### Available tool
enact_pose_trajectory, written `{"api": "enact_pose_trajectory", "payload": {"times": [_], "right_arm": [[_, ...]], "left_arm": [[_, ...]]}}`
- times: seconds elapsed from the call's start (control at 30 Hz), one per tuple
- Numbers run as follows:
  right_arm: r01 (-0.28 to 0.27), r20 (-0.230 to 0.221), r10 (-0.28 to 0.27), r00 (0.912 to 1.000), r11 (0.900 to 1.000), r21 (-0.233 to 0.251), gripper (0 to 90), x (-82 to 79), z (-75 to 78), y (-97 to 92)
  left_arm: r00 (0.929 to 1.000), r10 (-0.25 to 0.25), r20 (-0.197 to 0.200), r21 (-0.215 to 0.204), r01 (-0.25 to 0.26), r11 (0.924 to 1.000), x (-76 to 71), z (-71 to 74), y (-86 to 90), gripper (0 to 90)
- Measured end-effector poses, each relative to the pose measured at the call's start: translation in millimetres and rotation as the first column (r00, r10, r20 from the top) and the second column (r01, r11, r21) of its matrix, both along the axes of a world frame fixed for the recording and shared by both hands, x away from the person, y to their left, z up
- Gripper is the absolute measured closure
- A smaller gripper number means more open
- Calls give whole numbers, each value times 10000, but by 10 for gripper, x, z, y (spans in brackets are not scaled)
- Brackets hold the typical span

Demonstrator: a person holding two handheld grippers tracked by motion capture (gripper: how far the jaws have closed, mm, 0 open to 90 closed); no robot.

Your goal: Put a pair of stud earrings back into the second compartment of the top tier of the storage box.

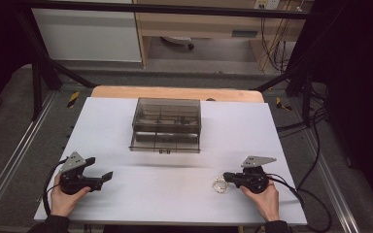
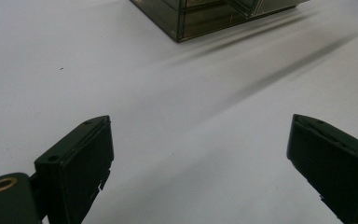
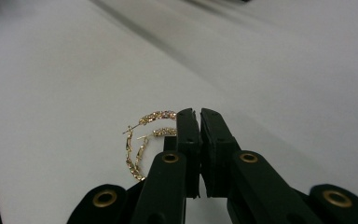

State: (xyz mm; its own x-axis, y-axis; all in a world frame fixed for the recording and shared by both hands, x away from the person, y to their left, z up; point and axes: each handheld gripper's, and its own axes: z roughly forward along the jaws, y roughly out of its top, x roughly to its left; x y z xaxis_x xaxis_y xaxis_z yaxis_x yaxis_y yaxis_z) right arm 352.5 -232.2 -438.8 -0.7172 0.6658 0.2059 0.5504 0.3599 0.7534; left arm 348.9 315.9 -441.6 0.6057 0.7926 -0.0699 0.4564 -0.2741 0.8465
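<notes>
**Pick-up of the hoop earrings, with the organiser box waiting**

Reading from the left, we see the left tool (image 1: 108, 175) resting low on the white counter (image 1: 126, 204), its two black jaws spread wide with bare counter between them; it holds nothing. At centre, towards the far side, stands a smoky, translucent plastic box (image 1: 165, 125), rectangular, hard-walled, and divided inside into small compartments. To the right, the right tool (image 3: 195, 116) has its jaws drawn together, the flat black pads nearly meeting. The gold hoop earrings (image 3: 137, 140), thin rings set with small glittering stones, lie on the counter touching the left side of those jaws; whether a strand is pinched between the pads we cannot tell. In the high view they show as a pale glint (image 1: 219, 185) just off the tool's tip, well apart from the box.

We judge the step in hand to be the grasp of the earrings. The next move calls for a confirmed pinch on slender, slippery wire, then a gentle lift towards the box.
</notes>
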Motion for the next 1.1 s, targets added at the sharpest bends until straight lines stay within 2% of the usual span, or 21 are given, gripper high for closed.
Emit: {"api": "enact_pose_trajectory", "payload": {"times": [0.13, 0.37, 0.83, 1.1], "right_arm": [[-31, 197, 29, 9998, 10000, 71, 868, -9, 55, 11], [-25, 247, 22, 9997, 9999, 151, 868, -15, 133, 17], [-51, 624, 28, 9980, 9993, 367, 869, 10, 390, 96], [-111, 734, 80, 9973, 9991, 421, 868, 41, 465, 162]], "left_arm": [[10000, 5, 9, -16, -5, 10000, -1, 1, 2, 70], [10000, -12, -4, 20, 12, 10000, -2, 0, -3, 70], [10000, -24, -3, 15, 24, 10000, -2, 0, -6, 72], [10000, -34, -8, 22, 34, 10000, -1, -1, -7, 72]]}}
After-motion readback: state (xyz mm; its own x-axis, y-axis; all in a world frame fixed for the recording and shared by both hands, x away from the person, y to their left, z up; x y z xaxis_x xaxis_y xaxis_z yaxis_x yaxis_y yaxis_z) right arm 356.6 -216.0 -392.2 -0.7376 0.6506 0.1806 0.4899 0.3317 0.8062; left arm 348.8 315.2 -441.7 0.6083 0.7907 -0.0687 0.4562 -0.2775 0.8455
